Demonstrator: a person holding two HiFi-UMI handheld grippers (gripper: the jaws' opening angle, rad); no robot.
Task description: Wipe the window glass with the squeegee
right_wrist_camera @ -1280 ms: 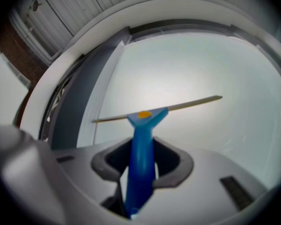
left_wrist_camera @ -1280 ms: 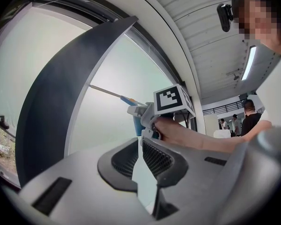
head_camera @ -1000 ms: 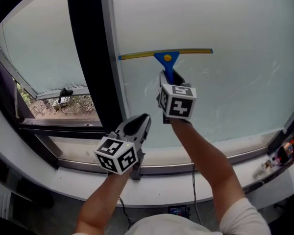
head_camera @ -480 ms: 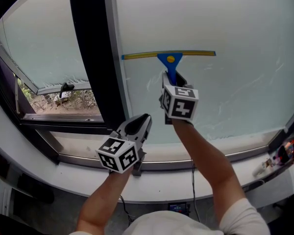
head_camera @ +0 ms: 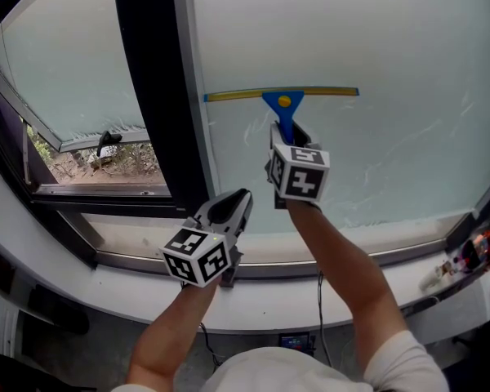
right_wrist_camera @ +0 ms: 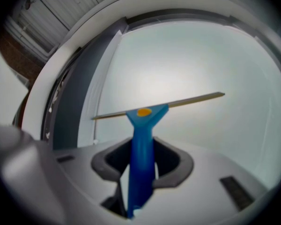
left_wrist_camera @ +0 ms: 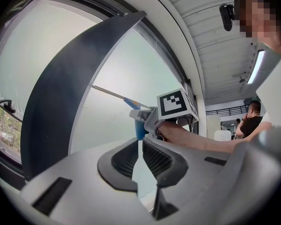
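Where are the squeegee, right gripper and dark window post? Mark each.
squeegee (head_camera: 282, 102): head view, blue head under the blade.
right gripper (right_wrist_camera: 141, 158): right gripper view, midway between its jaws.
window post (head_camera: 151, 96): head view, middle of upright.

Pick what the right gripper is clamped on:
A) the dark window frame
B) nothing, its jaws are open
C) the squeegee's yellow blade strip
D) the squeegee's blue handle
D: the right gripper is shut on the blue handle of the squeegee, and the yellow blade strip sits well above its jaws.

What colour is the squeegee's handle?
The squeegee handle is blue, with a small orange dot near the blade; the right gripper view shows it best.
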